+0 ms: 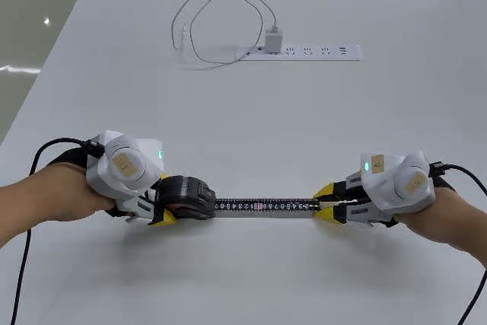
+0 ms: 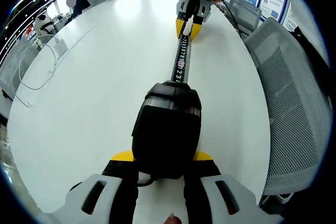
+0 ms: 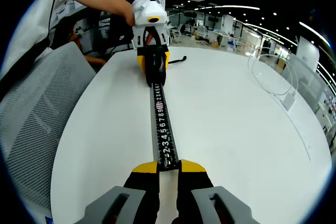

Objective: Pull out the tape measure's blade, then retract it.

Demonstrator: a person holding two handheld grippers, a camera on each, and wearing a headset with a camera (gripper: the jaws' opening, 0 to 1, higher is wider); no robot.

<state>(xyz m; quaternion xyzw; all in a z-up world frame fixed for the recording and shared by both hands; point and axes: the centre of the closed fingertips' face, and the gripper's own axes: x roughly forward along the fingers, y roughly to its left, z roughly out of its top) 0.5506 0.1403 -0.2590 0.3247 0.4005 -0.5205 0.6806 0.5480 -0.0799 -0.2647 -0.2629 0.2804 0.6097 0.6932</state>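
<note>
The black tape measure case (image 1: 185,197) lies on the white table, held between the yellow-tipped jaws of my left gripper (image 1: 161,207). In the left gripper view the case (image 2: 167,129) sits between the jaws of my left gripper (image 2: 164,157). The blade (image 1: 262,205) runs out level from the case to the right, its numbers facing up. My right gripper (image 1: 326,202) is shut on the blade's end. In the right gripper view the blade (image 3: 161,129) stretches from my right gripper (image 3: 168,166) to the far case (image 3: 155,67).
A white power strip (image 1: 304,52) with a plugged-in charger (image 1: 273,39) and a looped white cable (image 1: 217,20) lies at the far middle of the table. The table's left edge (image 1: 46,58) borders a glossy floor. A grey mesh chair (image 2: 294,103) stands beside the table.
</note>
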